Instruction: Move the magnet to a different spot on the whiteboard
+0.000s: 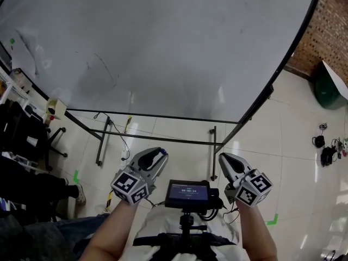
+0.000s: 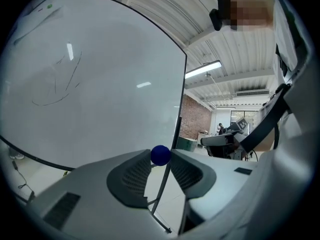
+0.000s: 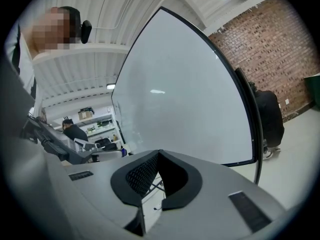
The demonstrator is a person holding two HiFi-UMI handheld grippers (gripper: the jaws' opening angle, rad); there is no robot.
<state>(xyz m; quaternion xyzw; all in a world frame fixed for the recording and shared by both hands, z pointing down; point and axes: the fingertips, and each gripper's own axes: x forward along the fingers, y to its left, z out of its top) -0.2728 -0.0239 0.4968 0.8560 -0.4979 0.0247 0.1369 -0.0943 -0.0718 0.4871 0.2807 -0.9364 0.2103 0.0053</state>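
A small blue ball magnet (image 2: 160,155) is pinched between the tips of my left gripper (image 2: 160,158), away from the board. In the head view the left gripper (image 1: 159,155) is held low, below the bottom edge of the big whiteboard (image 1: 163,48). The board's surface (image 2: 90,94) carries faint pen marks. My right gripper (image 1: 223,157) hovers beside it at the same height. Its jaws are shut with the tips touching and nothing between them (image 3: 159,154). The whiteboard (image 3: 185,99) also fills the right gripper view.
The board stands on a black metal frame (image 1: 157,137) over a tiled floor. A sheet of paper (image 1: 24,56) and a green dot (image 1: 12,41) sit at its left edge. A small screen (image 1: 187,193) hangs at my chest. A green bin (image 1: 329,88) and cables (image 1: 326,148) lie right.
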